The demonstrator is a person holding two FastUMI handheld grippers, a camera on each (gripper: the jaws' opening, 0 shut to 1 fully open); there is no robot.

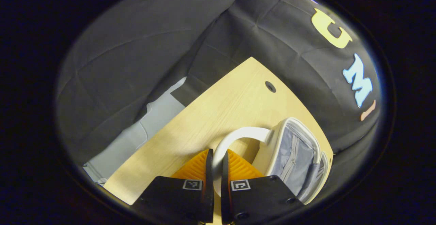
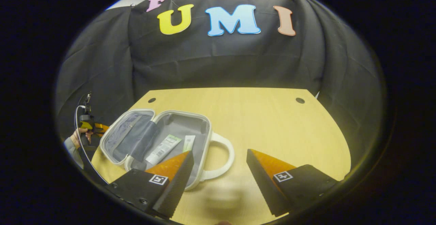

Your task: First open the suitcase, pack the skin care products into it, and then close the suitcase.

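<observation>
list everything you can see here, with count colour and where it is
suitcase: one, white shell with grey lining, lying open at the table's left
suitcase handle: one, white, clamped between the left gripper's fingers
skin care tubes: two, white, one with green, lying inside the suitcase
table: one, light wood, in front of the booth wall
table holes: two, dark, near the far corners
left gripper: one, shut on the handle
right gripper: one, open, above the table beside the suitcase
hand: one, grey sleeve, at the far left

A pale wooden table (image 2: pixel 272 122) stands against the black cloth wall (image 2: pixel 221 64). Two small dark holes (image 2: pixel 300 100) sit near its far corners. Beyond its edge lies what may be grey floor (image 1: pixel 150 122).
</observation>
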